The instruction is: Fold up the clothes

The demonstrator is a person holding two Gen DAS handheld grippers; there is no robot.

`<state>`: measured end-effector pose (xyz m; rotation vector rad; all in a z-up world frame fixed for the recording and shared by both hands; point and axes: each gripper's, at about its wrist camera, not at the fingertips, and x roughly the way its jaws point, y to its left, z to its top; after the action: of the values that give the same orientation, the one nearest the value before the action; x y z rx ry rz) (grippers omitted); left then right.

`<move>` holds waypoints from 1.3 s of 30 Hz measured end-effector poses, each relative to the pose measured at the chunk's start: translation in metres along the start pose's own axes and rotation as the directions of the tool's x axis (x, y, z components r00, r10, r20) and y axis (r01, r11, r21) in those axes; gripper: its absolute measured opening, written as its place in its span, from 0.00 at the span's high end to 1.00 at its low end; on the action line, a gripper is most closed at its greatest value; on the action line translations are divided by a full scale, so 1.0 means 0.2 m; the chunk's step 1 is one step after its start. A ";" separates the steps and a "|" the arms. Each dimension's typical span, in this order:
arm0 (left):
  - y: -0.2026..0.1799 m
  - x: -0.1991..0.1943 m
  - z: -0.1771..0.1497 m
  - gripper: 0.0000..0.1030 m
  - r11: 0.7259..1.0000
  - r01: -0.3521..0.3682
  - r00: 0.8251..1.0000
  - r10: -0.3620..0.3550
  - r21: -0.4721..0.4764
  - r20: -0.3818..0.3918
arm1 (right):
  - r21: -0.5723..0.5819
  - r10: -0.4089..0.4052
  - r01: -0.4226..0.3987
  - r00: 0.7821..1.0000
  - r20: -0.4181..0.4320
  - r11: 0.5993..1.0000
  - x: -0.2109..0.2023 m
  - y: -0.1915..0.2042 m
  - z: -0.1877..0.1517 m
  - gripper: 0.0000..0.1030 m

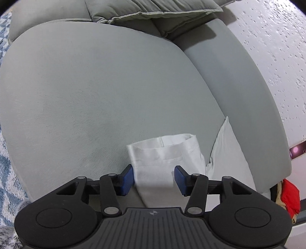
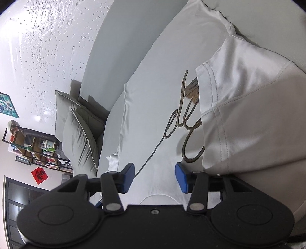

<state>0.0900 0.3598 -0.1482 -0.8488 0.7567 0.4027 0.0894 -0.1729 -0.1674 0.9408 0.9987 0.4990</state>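
A white T-shirt lies on a grey sofa. In the left wrist view its sleeve (image 1: 164,153) lies flat on the seat cushion (image 1: 95,86), hem end away from me. My left gripper (image 1: 154,177) is open, its blue pads on either side of the sleeve, just above it. In the right wrist view the shirt body (image 2: 153,95) shows gold script lettering (image 2: 183,122), and a sleeve (image 2: 239,105) is folded over its right side. My right gripper (image 2: 155,177) is open and empty, hovering over the shirt near the neckline.
Grey pillows (image 1: 153,11) sit at the sofa's far end, also in the right wrist view (image 2: 80,130). The sofa backrest (image 1: 239,95) runs along a white speckled wall (image 1: 277,47). A blue patterned rug (image 1: 7,172) lies left. A bookshelf (image 2: 34,151) stands beyond.
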 end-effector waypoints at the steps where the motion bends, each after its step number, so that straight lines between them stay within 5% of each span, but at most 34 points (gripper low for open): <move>1: -0.01 0.00 0.00 0.57 1.000 -0.013 1.000 0.013 0.012 0.007 | -0.005 -0.001 0.001 1.000 0.001 1.000 0.00 0.00 0.00 0.56; 2: -0.02 0.01 0.00 0.66 0.999 -0.027 1.000 0.027 0.023 0.014 | -0.012 -0.002 0.002 1.000 0.003 1.000 0.00 0.00 0.00 0.56; 3: -0.04 0.01 -0.01 0.90 0.999 -0.040 0.999 0.040 0.035 0.022 | -0.022 -0.005 0.005 1.000 0.006 1.000 0.00 0.01 0.00 0.56; 4: -0.05 0.02 -0.01 0.98 0.997 -0.054 0.998 0.053 0.046 0.029 | -0.031 -0.008 0.008 1.000 0.009 0.999 0.00 0.01 0.00 0.56; 7: -0.08 0.03 -0.02 1.00 0.992 -0.096 0.994 0.092 0.082 0.053 | -0.066 -0.020 0.022 0.999 0.027 0.998 -0.01 0.03 -0.01 0.55; 11: -0.29 0.00 -0.06 1.00 0.941 -0.170 0.981 0.134 0.294 0.139 | -0.101 -0.051 0.059 0.995 0.081 0.993 -0.05 0.05 -0.02 0.55; 15: -0.57 -0.13 -0.27 1.00 0.793 -0.217 0.955 0.052 0.569 0.292 | -0.085 -0.053 0.060 0.995 0.085 0.995 -0.05 0.04 -0.01 0.54; 20: -0.84 -0.20 -0.70 1.00 0.505 -0.246 0.933 -0.108 0.827 0.344 | -0.071 -0.054 0.060 0.994 0.091 0.996 -0.05 0.03 0.00 0.53; 27: -0.78 -0.18 -1.02 0.79 0.306 -0.178 0.975 -0.071 0.935 0.208 | -0.052 -0.056 0.061 0.994 0.098 0.997 -0.06 0.02 0.01 0.53; 30: -0.75 -0.17 -1.15 0.59 0.224 -0.137 0.987 -0.048 0.965 0.152 | -0.069 -0.062 0.069 0.993 0.098 0.995 -0.07 0.03 0.01 0.50; 35: -0.67 -0.30 -0.82 0.56 0.480 -0.050 0.990 -0.093 0.876 0.107 | -0.129 -0.069 0.085 0.990 0.120 0.988 -0.10 0.07 -0.01 0.49; 39: -0.59 -0.14 -0.52 0.70 0.697 -0.096 0.992 0.010 0.711 0.124 | -0.180 -0.053 0.084 0.983 0.175 0.980 -0.15 0.11 -0.02 0.55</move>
<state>0.0958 0.2046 -0.1094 -0.0545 0.7521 0.1681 0.0717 -0.1810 -0.1348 0.7648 0.8128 0.4385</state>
